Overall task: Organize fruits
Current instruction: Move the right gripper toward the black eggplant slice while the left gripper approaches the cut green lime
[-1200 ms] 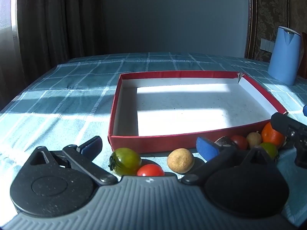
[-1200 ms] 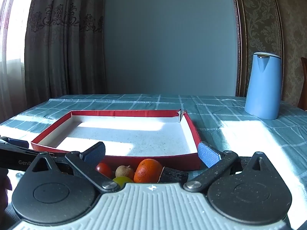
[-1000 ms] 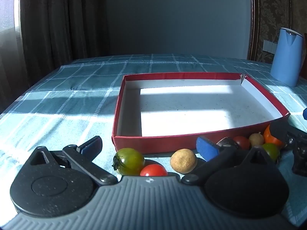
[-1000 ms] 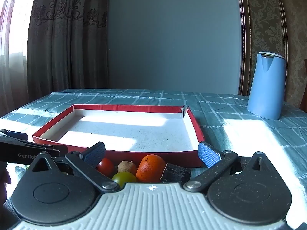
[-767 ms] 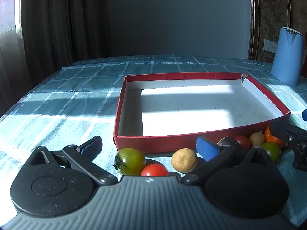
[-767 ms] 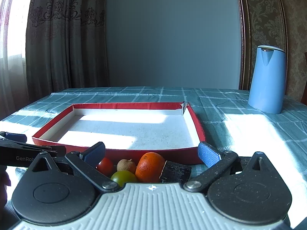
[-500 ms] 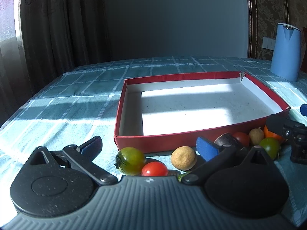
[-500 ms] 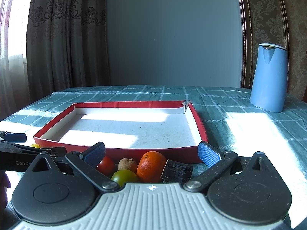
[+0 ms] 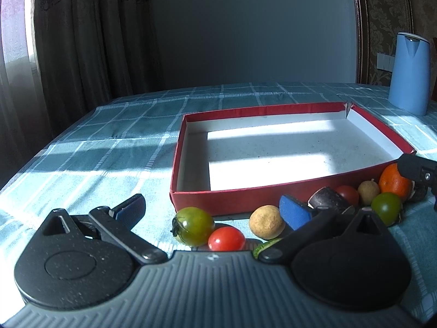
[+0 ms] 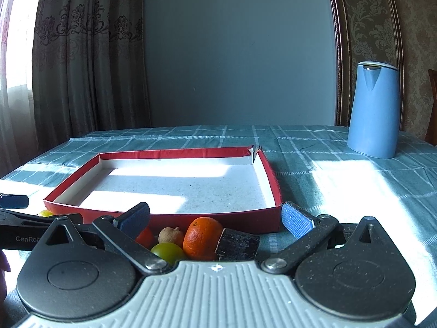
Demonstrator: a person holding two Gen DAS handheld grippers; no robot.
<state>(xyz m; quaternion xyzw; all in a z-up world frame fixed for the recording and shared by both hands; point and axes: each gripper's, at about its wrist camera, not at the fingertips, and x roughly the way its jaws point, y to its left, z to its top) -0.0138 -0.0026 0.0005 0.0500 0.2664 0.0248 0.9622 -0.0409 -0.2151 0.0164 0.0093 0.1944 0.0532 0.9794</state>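
A shallow red box (image 9: 245,195) with a white floor lies on the checked cloth, with nothing in it. In front of its near wall, between the fingers of my open left gripper (image 9: 211,210), lie a green tomato (image 9: 195,225), a red cherry tomato (image 9: 226,238) and a tan round fruit (image 9: 266,221). Further right sit a dark stubby piece (image 9: 326,203), a red tomato (image 9: 348,194), a small tan fruit (image 9: 368,190), an orange (image 9: 394,181) and another green tomato (image 9: 386,211). My right gripper (image 10: 215,218) is open over that cluster, with the orange (image 10: 202,237) and dark piece (image 10: 237,244) just ahead of it.
A blue kettle (image 10: 374,112) stands at the back right of the table. Curtains hang behind on the left. A finger of the left gripper (image 10: 16,218) shows at the left edge of the right wrist view. The red box (image 10: 164,214) fills the table's middle.
Both grippers have drifted slightly, so the box and fruits sit a little further right in the left wrist view. Both stay open and no fruit has moved.
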